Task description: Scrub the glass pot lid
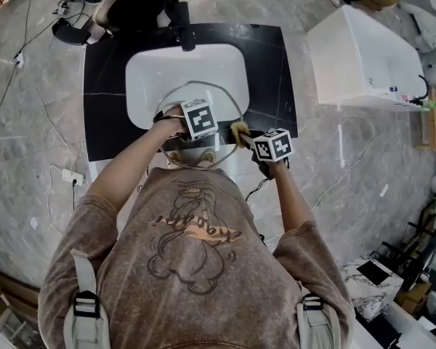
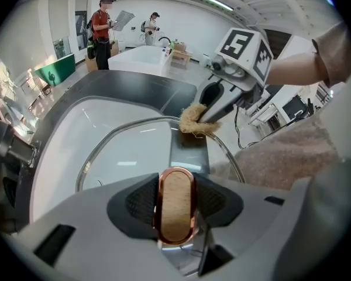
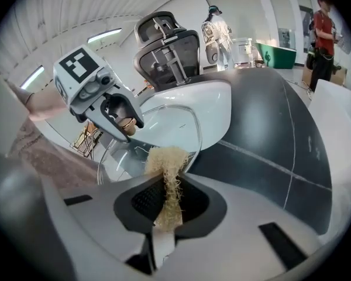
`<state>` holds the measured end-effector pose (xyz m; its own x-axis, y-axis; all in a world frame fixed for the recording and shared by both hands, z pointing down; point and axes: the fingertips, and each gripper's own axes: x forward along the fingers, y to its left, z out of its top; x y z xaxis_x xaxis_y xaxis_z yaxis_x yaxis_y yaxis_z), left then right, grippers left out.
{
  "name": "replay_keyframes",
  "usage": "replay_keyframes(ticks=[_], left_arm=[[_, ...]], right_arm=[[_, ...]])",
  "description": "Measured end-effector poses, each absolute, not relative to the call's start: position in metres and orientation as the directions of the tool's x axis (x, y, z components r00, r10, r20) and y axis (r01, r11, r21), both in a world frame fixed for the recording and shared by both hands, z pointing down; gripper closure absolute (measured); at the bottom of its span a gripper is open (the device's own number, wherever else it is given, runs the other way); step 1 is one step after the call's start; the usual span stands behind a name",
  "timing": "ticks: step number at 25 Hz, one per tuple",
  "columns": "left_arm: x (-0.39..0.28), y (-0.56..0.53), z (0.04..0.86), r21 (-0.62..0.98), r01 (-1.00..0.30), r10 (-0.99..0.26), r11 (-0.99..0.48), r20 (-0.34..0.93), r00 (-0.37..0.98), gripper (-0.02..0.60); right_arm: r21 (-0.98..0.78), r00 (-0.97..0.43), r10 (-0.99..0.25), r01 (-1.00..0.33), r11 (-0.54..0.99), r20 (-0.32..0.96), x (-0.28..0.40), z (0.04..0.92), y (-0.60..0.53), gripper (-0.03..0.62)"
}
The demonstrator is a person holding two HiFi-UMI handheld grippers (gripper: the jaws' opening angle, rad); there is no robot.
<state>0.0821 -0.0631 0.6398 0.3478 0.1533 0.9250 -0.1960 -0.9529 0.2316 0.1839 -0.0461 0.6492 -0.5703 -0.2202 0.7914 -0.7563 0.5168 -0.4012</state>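
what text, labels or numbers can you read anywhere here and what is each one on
No text here can be quoted with confidence.
Shirt: stylised lettering in the chest print, upside down in the head view, too distorted to read.
Marker cube and second marker cube: black-and-white square patterns only, no letters or numbers.
Glass lid and scrubber: no print visible.
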Motion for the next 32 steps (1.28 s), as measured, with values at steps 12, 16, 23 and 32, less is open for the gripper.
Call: replay_keyframes(ticks=[12,16,23,32], left_arm=[[0.085,-0.065,0.637,0.243,-0.200,0.156,-0.949,0.915,0.372,0.399],[0.087,-0.066,0.638,0.244,-0.205,0.152,-0.948,0.912,0.381,0.400],[0.086,-0.067,0.639,0.243,-0.206,0.145,-0.948,0.905,0.400,0.400],[0.088,-0.066,0.637,0.247,-0.223,0.128,-0.943,0.887,0.443,0.403]], right_arm=[[-0.296,-0.485,-0.189,-0.752,0.589,0.854,0.189,0.652,-0.112,0.545],[-0.283,-0.474,-0.163,-0.731,0.621,0.866,0.184,0.654,-0.131,0.545],[-0.278,-0.473,-0.136,-0.701,0.656,0.870,0.164,0.660,-0.158,0.545],[-0.279,-0.472,-0.106,-0.671,0.687,0.875,0.139,0.666,-0.186,0.545]])
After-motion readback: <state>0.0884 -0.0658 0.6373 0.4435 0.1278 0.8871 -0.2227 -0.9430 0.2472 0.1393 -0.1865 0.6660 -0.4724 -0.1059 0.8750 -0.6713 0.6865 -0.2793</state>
